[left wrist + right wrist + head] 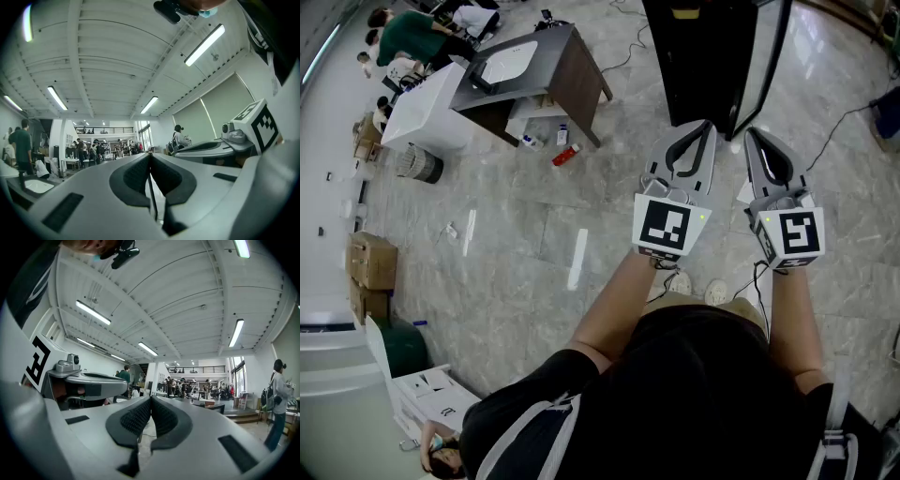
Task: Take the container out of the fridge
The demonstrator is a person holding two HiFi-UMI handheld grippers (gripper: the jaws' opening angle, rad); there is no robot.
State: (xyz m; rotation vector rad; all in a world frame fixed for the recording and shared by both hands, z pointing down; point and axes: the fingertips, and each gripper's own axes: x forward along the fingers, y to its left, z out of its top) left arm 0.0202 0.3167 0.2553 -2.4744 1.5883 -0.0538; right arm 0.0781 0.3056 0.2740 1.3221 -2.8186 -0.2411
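In the head view the black fridge (708, 56) stands on the floor ahead of me, its inside dark. No container shows in any view. My left gripper (705, 127) is held up in front of the fridge's lower edge, jaws pressed together with nothing between them (150, 158). Beside it on the right, my right gripper (751, 134) is also shut and empty (151, 402). Both gripper views look level across the hall and up at the ceiling. Each shows the other gripper alongside: the right gripper (243, 133) and the left gripper (79, 379).
A dark table (534, 66) and a white table (427, 108) stand at the far left, with bottles (565, 155) on the floor by them. Cardboard boxes (370, 262) and a green bin (401, 347) line the left side. Cables (853, 117) run over the floor by the fridge. People (408, 33) work at the far left.
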